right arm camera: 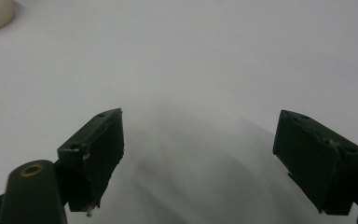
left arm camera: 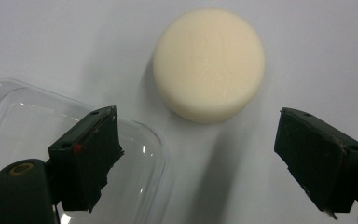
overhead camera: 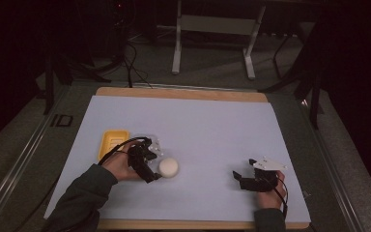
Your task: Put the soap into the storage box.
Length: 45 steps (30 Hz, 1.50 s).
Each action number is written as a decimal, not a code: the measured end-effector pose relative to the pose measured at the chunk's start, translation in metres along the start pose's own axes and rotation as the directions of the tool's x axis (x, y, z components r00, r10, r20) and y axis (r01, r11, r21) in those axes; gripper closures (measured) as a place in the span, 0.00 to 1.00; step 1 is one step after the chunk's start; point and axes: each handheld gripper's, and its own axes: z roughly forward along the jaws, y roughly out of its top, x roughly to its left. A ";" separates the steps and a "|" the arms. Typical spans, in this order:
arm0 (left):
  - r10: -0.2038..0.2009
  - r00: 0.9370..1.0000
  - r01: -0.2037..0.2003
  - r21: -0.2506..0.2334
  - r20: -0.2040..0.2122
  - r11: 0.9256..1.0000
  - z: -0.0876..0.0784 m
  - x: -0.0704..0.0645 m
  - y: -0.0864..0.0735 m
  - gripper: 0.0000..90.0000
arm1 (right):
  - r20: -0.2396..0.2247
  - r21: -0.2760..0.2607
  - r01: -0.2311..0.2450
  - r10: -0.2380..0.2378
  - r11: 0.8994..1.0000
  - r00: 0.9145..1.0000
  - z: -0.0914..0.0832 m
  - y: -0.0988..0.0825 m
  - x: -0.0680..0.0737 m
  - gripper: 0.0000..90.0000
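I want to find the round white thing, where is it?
In the high view, the cream round puck lies on the white mat's left side, just ahead of the left gripper, beside the clear container.

The only readable marking is showing in the high view, where the dark letters "ID" [overhead camera: 61, 120] are standing on the grey floor strip just beyond the left edge of the white-covered wooden worktop [overhead camera: 212, 121], near its far left corner.
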 end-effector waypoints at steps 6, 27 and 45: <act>0.000 1.000 0.000 0.009 -0.004 1.000 0.003 0.000 0.002 0.16 | 0.000 0.001 0.000 0.000 1.000 1.000 0.000 0.000 0.000 0.18; 0.028 1.000 -0.028 0.029 0.010 0.999 0.017 -0.001 0.015 0.16 | 0.000 0.000 0.000 0.000 1.000 1.000 0.000 0.000 0.000 0.18; 0.049 0.998 -0.051 0.071 0.042 0.996 0.028 0.000 0.024 0.17 | 0.000 0.001 -0.001 0.001 1.000 1.000 0.000 0.000 0.000 0.18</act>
